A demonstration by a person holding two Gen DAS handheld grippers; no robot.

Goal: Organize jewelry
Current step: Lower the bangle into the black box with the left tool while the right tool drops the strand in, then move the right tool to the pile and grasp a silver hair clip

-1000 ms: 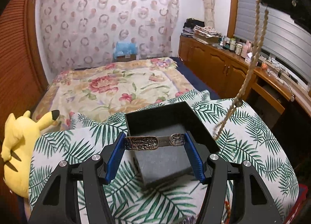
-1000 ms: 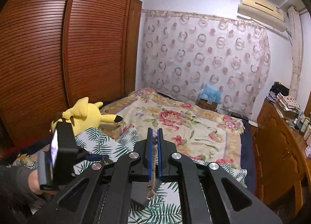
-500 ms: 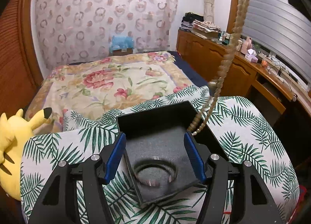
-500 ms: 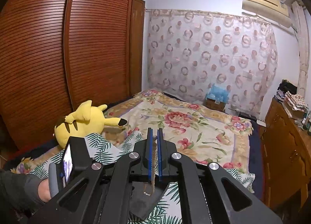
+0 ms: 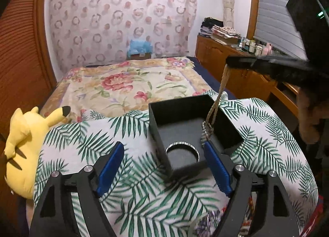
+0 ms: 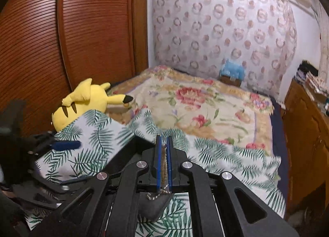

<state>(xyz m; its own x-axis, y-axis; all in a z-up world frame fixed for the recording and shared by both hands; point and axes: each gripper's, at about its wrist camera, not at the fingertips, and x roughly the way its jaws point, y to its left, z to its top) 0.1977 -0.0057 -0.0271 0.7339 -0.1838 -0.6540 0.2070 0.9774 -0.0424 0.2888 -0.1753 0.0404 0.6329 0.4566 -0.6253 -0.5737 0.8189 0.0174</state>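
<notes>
Black box (image 5: 185, 113): on palm-print cloth (image 5: 127, 185), open; bangle (image 5: 182, 148) lies inside near front wall.
Chain (image 5: 218, 97): hangs from right gripper (image 6: 163, 162), lower end touching box floor.
Right gripper: clamped on chain.
Left gripper (image 5: 164, 167): jaws just opened wide, nothing between pads.
Advice: lower slowly, coil chain beside bangle, then release.

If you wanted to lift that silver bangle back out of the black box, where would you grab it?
Probably from above. The bangle lies flat on the box floor, its near side hidden behind the front wall. One finger inside the ring, one outside, pinching the exposed far rim, away from the beaded strand hanging at the box's right.
</notes>
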